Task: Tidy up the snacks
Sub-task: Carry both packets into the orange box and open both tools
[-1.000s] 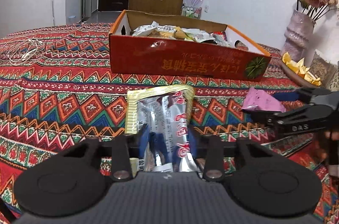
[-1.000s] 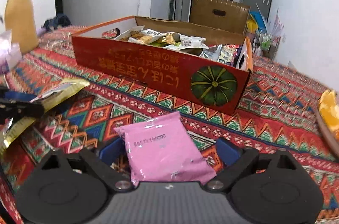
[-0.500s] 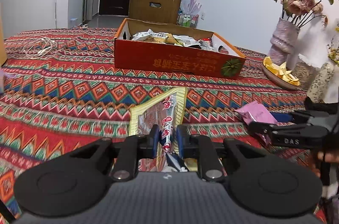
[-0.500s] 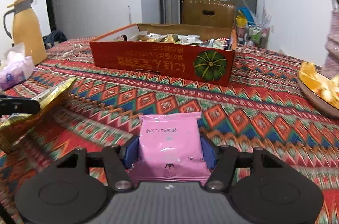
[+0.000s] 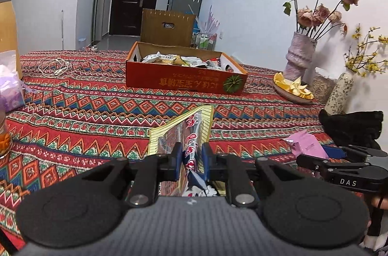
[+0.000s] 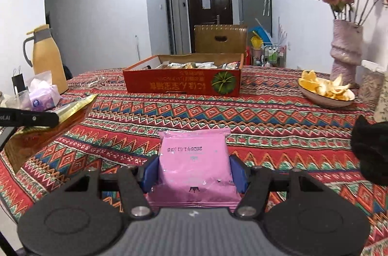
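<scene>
My left gripper [image 5: 191,160] is shut on a yellow and silver snack packet [image 5: 188,132], held above the patterned tablecloth [image 5: 84,115]. My right gripper [image 6: 194,174] is shut on a pink snack packet [image 6: 194,159], also held over the cloth. The pink packet also shows at the right of the left wrist view [image 5: 308,144]. The yellow packet also shows at the left of the right wrist view [image 6: 48,125]. An open red cardboard box [image 5: 184,79] with several snack packets stands far ahead on the table; it also shows in the right wrist view [image 6: 181,84].
A plate of orange peel [image 6: 327,91], a pink flower vase [image 6: 344,52] and a speckled vase [image 5: 339,93] stand at the right. A yellow thermos [image 6: 48,59], a tissue pack [image 6: 43,96] and a white cable [image 5: 54,67] are at the left. A black glove [image 5: 354,127] lies near right.
Both grippers have pulled back and risen away from the red box, each carrying its packet. The left gripper's fingers closed tight on the yellow packet.
</scene>
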The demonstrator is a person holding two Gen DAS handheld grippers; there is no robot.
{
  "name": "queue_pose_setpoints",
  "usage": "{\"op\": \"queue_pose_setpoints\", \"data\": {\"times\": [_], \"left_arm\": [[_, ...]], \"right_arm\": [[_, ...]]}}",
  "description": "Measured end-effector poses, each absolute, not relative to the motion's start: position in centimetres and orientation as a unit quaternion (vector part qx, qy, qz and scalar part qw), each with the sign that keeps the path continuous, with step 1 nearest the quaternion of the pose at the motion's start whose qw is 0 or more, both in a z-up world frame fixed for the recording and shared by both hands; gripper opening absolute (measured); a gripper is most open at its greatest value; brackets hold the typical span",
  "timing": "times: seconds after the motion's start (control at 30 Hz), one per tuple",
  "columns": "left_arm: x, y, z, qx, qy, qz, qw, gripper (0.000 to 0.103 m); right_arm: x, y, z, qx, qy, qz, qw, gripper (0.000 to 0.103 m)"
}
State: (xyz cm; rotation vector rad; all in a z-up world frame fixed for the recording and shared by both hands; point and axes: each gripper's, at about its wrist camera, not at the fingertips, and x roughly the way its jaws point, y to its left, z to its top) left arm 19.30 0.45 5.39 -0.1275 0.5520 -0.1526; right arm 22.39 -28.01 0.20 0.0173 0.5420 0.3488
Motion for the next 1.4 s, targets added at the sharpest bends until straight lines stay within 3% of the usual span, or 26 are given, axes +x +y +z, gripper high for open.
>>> {"op": "queue_pose_setpoints", "data": {"times": [0.37, 0.67, 1.17, 1.4], "left_arm": [[17.7, -0.2, 6.6, -0.063, 0.257, -0.078, 0.961, 0.017], [21.2, -0.1, 7.5, -0.061, 0.248, -0.076, 0.964, 0.017], [38.1, -0.4, 12.8, -0.036, 0.213, -0.103, 0.971, 0.017], [50.0, -1.4, 11.2, -0.027, 0.23, -0.094, 0.968, 0.017]], "right_arm": [[20.2, -28.6, 0.8, 0.017, 0.249, 0.176, 0.952, 0.061], [23.4, -28.0, 1.7, 0.007, 0.246, 0.187, 0.951, 0.061], [39.9, -24.3, 6.4, -0.037, 0.227, 0.224, 0.947, 0.061], [51.7, -21.4, 5.7, -0.023, 0.249, 0.236, 0.939, 0.061]]}}
